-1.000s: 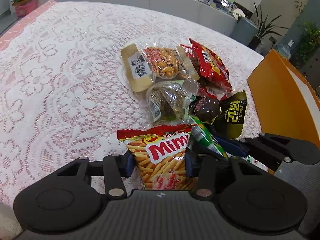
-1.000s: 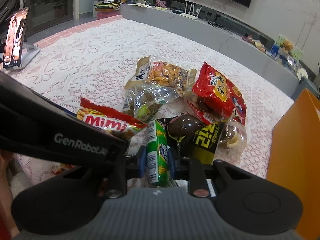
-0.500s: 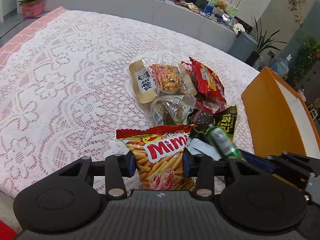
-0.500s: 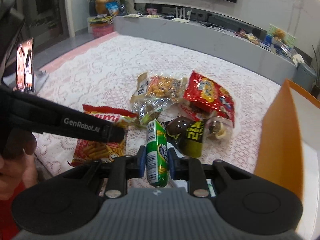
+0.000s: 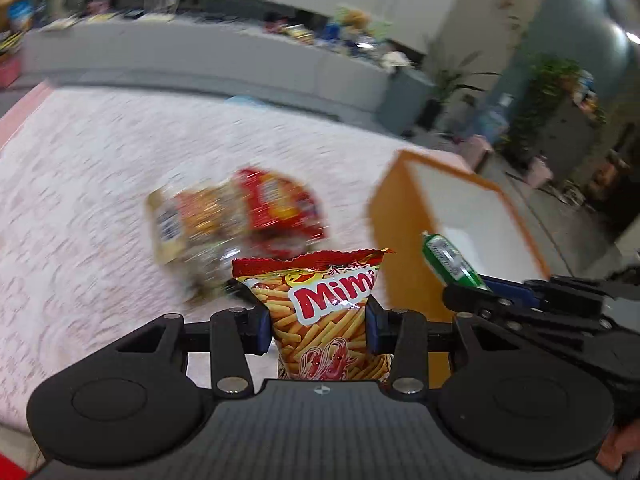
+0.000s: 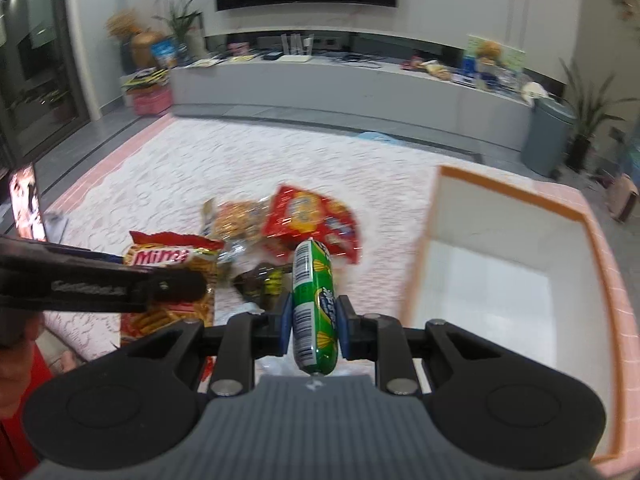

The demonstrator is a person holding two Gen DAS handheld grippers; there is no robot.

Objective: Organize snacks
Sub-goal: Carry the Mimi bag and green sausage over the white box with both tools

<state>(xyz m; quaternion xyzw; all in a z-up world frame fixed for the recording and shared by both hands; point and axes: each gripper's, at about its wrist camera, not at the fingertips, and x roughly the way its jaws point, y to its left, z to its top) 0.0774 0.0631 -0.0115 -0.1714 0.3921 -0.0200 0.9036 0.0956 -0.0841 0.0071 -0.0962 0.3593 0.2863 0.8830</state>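
The Mimi snack bag (image 5: 324,312) is clamped between the pads of the left claw (image 5: 318,326) and held clear of the lace-covered surface (image 5: 80,200). A green sausage stick (image 6: 314,308) is gripped upright in the right claw (image 6: 312,322), beside the orange box (image 6: 516,280) with its white inside. The remaining snack packets (image 6: 280,224) are heaped on the surface beyond.
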